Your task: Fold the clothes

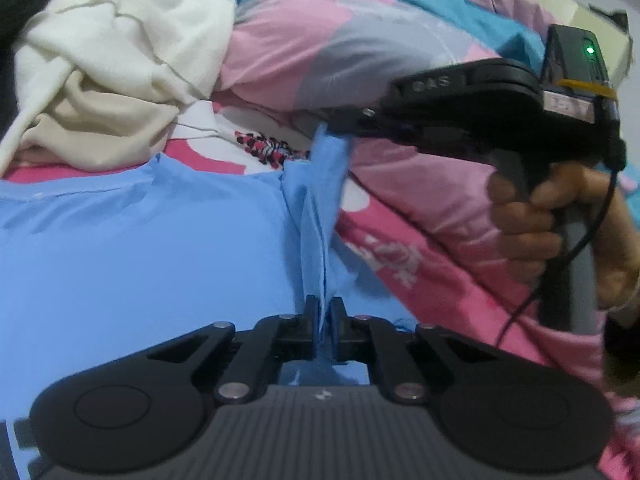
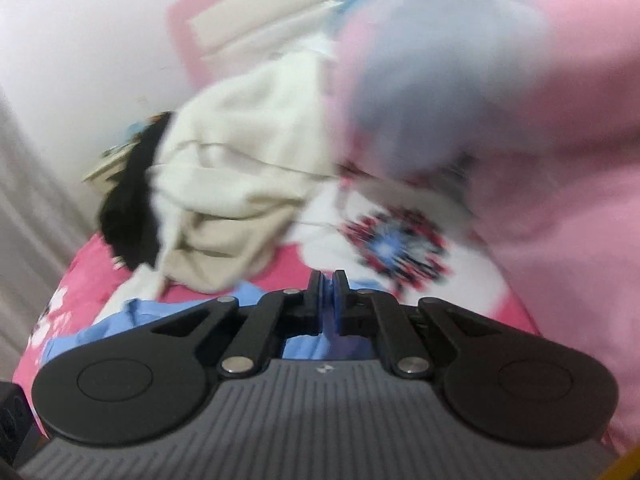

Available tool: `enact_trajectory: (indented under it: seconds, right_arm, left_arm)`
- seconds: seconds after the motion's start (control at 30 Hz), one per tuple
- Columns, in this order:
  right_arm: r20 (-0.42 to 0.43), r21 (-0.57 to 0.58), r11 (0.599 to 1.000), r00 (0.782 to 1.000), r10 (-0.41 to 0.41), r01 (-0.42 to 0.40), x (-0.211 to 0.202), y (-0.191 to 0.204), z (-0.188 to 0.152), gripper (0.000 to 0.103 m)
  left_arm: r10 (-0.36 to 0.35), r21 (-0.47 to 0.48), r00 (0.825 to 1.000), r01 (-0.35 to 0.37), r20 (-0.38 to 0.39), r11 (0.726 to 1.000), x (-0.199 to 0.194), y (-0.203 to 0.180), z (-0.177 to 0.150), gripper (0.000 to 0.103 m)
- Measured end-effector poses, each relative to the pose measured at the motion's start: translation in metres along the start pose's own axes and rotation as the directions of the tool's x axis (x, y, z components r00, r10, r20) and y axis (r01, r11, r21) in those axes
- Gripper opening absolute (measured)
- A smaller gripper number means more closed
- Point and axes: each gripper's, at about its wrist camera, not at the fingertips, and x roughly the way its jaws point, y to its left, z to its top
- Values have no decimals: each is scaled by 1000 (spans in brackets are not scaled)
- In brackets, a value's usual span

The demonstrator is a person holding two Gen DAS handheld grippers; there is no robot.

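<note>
A light blue garment (image 1: pixel 140 248) lies spread on the pink bed sheet (image 1: pixel 420 264). My left gripper (image 1: pixel 324 308) is shut on a raised fold along its right edge. That fold runs up as a taut ridge to my right gripper (image 1: pixel 332 126), which a hand (image 1: pixel 532 216) holds at the right and which is shut on the far end of the same edge. In the blurred right wrist view, my right gripper (image 2: pixel 327 280) has blue cloth (image 2: pixel 304 346) pinched between its closed jaws, and more of the garment (image 2: pixel 120 320) shows below left.
A heap of cream and white clothes (image 1: pixel 120 80) with a black piece (image 1: pixel 24 4) sits at the back left. A rolled pink, grey and blue quilt (image 1: pixel 340 48) lies behind. A white garment with a red and blue print (image 2: pixel 400 240) lies beyond the blue one.
</note>
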Motion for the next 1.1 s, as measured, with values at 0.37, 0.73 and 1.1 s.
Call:
enact_trajectory:
  seconds: [0.37,0.73,1.1]
  right_arm:
    - [-162,-177,972,979,127,-155,84,55,-18,3]
    - [-191,-53,966,952,240,-254,91,34,-18,16]
    - [-45,-38,999,999,27,-29,-52,-20,-25,16]
  left_arm:
    - [-35,-225,996,16,-82,974,3,32,-14,7]
    - [-70,-286,994,43,-86,957,-4,38,-19,9]
    - [-142,-398,983,87,-112,913,-9,53,-27,8]
